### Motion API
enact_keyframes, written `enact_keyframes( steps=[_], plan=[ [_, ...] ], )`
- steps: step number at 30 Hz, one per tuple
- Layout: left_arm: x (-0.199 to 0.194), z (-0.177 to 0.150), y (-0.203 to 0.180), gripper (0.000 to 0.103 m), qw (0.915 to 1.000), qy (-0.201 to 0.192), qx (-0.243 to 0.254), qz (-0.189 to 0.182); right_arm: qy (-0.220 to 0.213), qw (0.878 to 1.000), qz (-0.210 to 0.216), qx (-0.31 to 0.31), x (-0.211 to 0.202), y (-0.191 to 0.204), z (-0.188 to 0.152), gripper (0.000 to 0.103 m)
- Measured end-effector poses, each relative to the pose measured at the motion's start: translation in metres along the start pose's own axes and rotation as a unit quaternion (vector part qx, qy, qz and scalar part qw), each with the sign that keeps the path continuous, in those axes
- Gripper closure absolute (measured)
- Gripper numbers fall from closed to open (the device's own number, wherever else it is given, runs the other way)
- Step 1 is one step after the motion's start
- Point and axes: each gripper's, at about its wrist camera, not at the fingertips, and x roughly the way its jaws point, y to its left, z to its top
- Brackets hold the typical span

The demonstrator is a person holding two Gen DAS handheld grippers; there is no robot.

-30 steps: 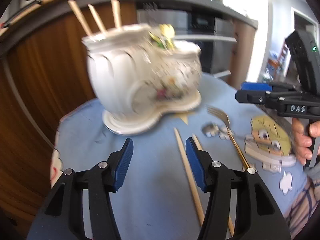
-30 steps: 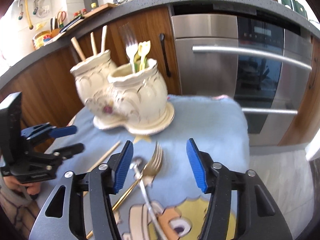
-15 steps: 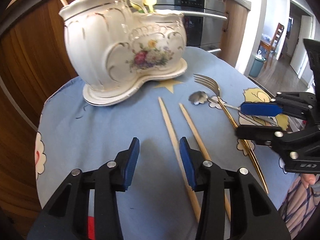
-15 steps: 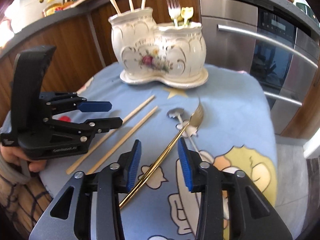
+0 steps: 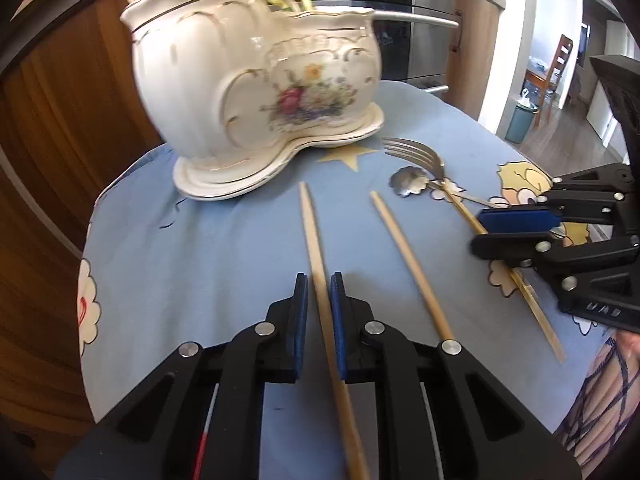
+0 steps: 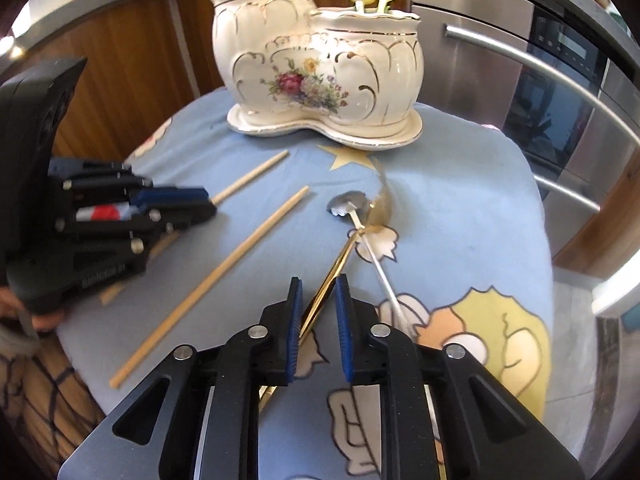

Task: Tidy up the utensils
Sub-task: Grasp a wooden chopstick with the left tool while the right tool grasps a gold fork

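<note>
A round surface (image 5: 224, 240) covered in a pale blue cartoon-print cloth fills both wrist views. At its far side stands a cream ceramic utensil holder (image 5: 256, 92) with a floral motif and two joined compartments on a matching base; chopsticks stick out of the taller compartment and a fork and yellow-handled pieces out of the lower one.

The left hand-held gripper (image 5: 319, 280) has its blue pads drawn narrow around a wooden chopstick (image 5: 314, 248), which runs between them toward the holder; whether the pads press on it cannot be told. A second chopstick (image 5: 408, 264) lies just to its right, apart from it.

The right hand-held gripper (image 6: 318, 284) is also narrowed, its pads either side of the handle of a gold fork (image 6: 340, 256), the left pad touching it. The fork's head looks raised and blurred. A small silver spoon (image 6: 360, 220) with a scalloped bowl lies under the fork, crossing it
</note>
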Motion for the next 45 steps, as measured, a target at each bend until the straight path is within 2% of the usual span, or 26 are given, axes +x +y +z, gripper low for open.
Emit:
enact_keyframes(
  steps=[6, 15, 21, 25, 28, 30, 34, 40, 45],
  plan=[
    [0.0, 0.001, 0.01, 0.091, 0.9999, 0.01, -0.004, 0.005, 0.056, 0.998, 0.004, -0.035, 0.001, -0.011, 0.007, 0.089],
    [0.0, 0.004, 0.008, 0.091, 0.9996, 0.027, 0.005, 0.008, 0.153, 0.987, 0.026, -0.028, 0.024, -0.015, 0.044, 0.087],
    [0.002, 0.006, 0.013, 0.091, 0.9992, 0.039, 0.002, -0.011, 0.183, 0.982, 0.01, -0.038, 0.033, -0.008, 0.057, 0.088],
    [0.002, 0.007, 0.014, 0.091, 0.9988, 0.046, 0.01, -0.015, 0.168, 0.986, 0.01, -0.02, 0.028, -0.008, 0.053, 0.093],
    [0.002, 0.008, 0.013, 0.091, 0.9987, 0.046, 0.015, -0.014, 0.148, 0.989, 0.022, 0.009, 0.021, -0.014, 0.047, 0.096],
    [0.0, 0.006, 0.012, 0.097, 0.9988, 0.044, 0.018, -0.011, 0.131, 0.99, 0.035, 0.025, 0.014, -0.017, 0.044, 0.097],
    [-0.004, 0.006, 0.014, 0.097, 0.9995, 0.03, 0.011, -0.007, 0.099, 0.992, 0.063, 0.039, -0.003, -0.022, 0.04, 0.097],
    [-0.033, 0.012, 0.028, 0.097, 0.9986, -0.037, -0.03, -0.021, 0.05, 0.994, 0.084, 0.04, -0.024, -0.026, 0.036, 0.097],
    [-0.051, 0.015, 0.036, 0.097, 0.9943, -0.079, -0.047, -0.055, -0.01, 0.991, 0.117, 0.057, -0.047, -0.03, 0.037, 0.097]
  ],
)
